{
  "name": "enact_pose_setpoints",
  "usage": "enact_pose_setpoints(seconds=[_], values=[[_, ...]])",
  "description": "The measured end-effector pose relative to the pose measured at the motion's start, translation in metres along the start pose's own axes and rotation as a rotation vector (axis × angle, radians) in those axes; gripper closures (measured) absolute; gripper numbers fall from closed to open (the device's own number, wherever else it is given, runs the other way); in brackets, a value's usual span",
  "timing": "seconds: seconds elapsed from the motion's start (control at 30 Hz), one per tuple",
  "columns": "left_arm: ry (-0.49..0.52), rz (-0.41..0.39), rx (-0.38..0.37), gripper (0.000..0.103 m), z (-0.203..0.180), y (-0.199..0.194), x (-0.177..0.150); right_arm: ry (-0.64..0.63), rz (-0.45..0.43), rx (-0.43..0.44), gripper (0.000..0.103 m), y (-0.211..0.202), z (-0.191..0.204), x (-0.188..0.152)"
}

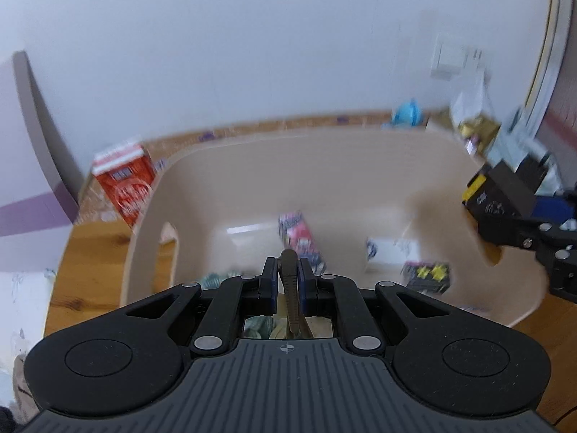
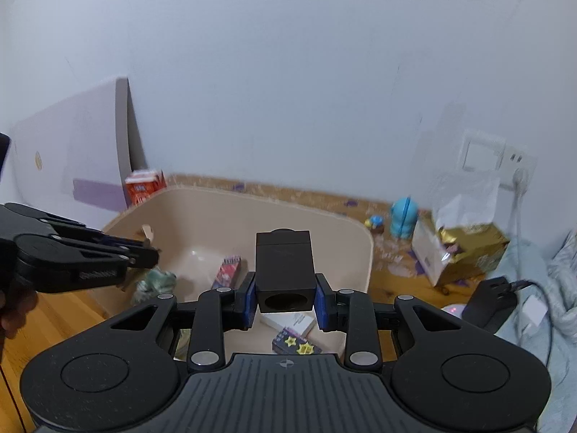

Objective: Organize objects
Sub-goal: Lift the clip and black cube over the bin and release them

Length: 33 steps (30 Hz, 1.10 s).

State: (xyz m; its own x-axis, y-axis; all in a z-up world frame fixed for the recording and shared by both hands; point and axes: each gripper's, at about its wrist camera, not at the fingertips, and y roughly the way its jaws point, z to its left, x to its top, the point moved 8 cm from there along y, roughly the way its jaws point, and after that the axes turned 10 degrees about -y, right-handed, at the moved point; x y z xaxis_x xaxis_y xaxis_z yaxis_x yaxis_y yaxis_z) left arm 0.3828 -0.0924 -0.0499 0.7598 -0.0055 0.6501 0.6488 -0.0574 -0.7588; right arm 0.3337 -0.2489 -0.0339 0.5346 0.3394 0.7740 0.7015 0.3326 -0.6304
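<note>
A beige plastic bin point(image 1: 360, 166) stands on the wooden table; it also shows in the right wrist view point(image 2: 364, 249). My left gripper point(image 1: 289, 274) is shut on a thin brown ridged strip point(image 1: 290, 288) over the bin's near side. My right gripper point(image 2: 285, 297) is shut on a black box point(image 2: 283, 267) with a round hole, held above the bin; it shows at the right in the left wrist view point(image 1: 501, 195). Inside the bin lie a pink packet point(image 1: 301, 241), a white box point(image 1: 393, 252), a dark packet with yellow stars point(image 1: 429, 276) and a green crumpled thing point(image 2: 157, 281).
A red and white carton point(image 1: 124, 184) stands left of the bin by a white and purple panel point(image 1: 25, 166). A blue toy point(image 2: 405, 218), a gold bag point(image 2: 468, 249), a black charger point(image 2: 494, 299) with cables and a wall socket point(image 2: 515, 166) lie to the right.
</note>
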Motion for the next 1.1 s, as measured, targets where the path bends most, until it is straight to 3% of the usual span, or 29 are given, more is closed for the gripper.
enact_pose_setpoints(seconds=[0.3,0.47,0.5,0.57,0.63,0.7,0.9,1.0,1.1], values=[[0.013,0.15,0.025,0.092,0.006,0.04,-0.02,-0.116,0.172,0.032,0.074,0.045,0.021,-0.018],[-0.002,0.157,0.031,0.092,0.012,0.041,-0.025,-0.11,0.211,0.027,0.074,0.056,0.019,-0.027],[-0.006,0.155,0.029,0.087,0.011,0.04,-0.023,-0.116,0.21,0.02,0.064,0.056,0.019,-0.027],[-0.012,0.135,0.015,0.069,0.011,0.032,-0.021,-0.12,0.199,0.008,0.061,0.053,0.018,-0.025],[-0.012,0.086,0.015,0.037,0.01,0.021,-0.015,-0.125,0.178,-0.004,0.057,0.046,0.018,-0.023],[-0.005,0.03,0.018,0.027,0.011,0.004,-0.007,-0.123,0.149,-0.026,0.049,0.038,0.017,-0.018],[0.01,-0.087,0.003,0.013,0.016,-0.049,0.002,-0.114,0.025,-0.096,0.019,-0.003,0.02,-0.009],[0.018,-0.115,-0.004,0.013,0.022,-0.07,-0.004,-0.118,-0.023,-0.12,0.002,-0.023,0.023,-0.009],[0.026,-0.129,-0.008,0.011,0.029,-0.086,-0.015,-0.11,-0.046,-0.119,0.0,-0.04,0.027,-0.012]])
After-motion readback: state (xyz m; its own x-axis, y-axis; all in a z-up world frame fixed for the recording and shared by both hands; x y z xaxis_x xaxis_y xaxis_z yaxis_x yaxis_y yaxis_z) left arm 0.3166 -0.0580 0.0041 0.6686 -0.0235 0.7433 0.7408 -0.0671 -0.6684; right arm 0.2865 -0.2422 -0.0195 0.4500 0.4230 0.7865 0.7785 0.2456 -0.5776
